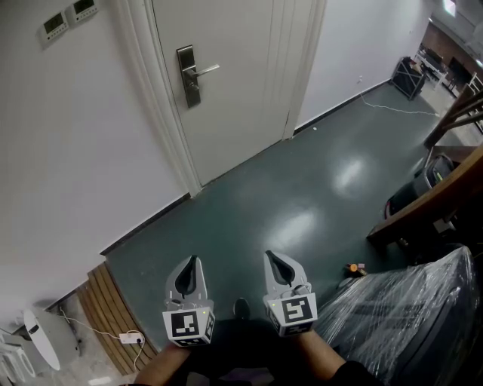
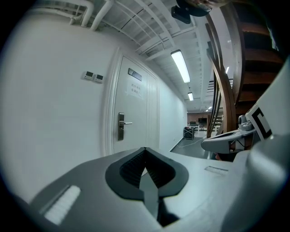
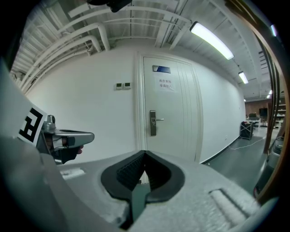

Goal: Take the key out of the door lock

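Note:
A white door (image 1: 234, 90) stands across the floor, well ahead of both grippers. Its metal lock plate (image 1: 188, 78) carries a lever handle (image 1: 205, 70); I cannot make out a key at this distance. The left gripper (image 1: 192, 261) and right gripper (image 1: 272, 255) are held low and side by side, both pointing at the door, both shut with nothing between the jaws. In the left gripper view the lock plate (image 2: 121, 126) is small, above the shut left gripper (image 2: 145, 149). The right gripper view shows the lock plate (image 3: 152, 123) above the shut right gripper (image 3: 145, 153).
Dark green floor (image 1: 302, 211) lies between me and the door. A plastic-wrapped bulk (image 1: 411, 320) and a wooden stair rail (image 1: 430, 203) crowd the right. A slatted wooden panel (image 1: 113, 313) with a white charger (image 1: 130, 338) sits lower left. Two wall controllers (image 1: 68, 16) hang left of the door.

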Available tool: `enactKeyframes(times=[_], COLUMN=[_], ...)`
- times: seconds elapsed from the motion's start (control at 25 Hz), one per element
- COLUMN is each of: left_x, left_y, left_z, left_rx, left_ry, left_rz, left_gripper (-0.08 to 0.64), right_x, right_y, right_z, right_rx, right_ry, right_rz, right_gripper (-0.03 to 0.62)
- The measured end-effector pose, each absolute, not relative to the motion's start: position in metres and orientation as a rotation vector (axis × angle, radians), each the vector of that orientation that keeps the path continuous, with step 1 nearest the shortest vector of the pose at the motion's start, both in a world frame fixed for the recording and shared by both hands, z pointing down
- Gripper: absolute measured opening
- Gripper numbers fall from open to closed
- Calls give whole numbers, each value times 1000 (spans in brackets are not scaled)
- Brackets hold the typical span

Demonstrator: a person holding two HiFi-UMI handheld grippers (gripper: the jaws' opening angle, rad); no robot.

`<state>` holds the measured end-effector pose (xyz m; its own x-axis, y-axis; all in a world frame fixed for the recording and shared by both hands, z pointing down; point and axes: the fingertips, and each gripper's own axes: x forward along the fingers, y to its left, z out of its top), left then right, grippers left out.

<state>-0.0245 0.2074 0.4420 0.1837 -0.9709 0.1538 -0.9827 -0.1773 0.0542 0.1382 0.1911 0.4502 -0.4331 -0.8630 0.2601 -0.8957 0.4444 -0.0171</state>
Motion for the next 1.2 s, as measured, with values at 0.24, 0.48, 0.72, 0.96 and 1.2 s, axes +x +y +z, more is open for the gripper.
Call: enactKeyframes(times=[0.24, 0.48, 0.72, 0.96, 1.2], left_x=[-26, -20, -26, -25, -13], left_y=[205, 207, 207, 188, 141], left_z=[442, 437, 435, 440, 434], left_rx=[2287, 2301, 2282, 2281, 2324], left_ry=[-1929, -1931, -1954, -1932, -1887], left_rz=[120, 109, 103, 94, 90], left_gripper=[17, 17, 17, 17, 17], right_x=[138, 144, 141, 139, 147], right_y=[190, 188, 183, 167, 132], right_z=[449, 445, 448, 446, 449], right_rx=[1537, 1550, 1538, 1549, 1591], right_ry=[-2472, -2470, -2508, -2465, -2433], right_rz=[241, 228, 248, 246, 259], right_gripper=[-8, -8, -8, -8, -8])
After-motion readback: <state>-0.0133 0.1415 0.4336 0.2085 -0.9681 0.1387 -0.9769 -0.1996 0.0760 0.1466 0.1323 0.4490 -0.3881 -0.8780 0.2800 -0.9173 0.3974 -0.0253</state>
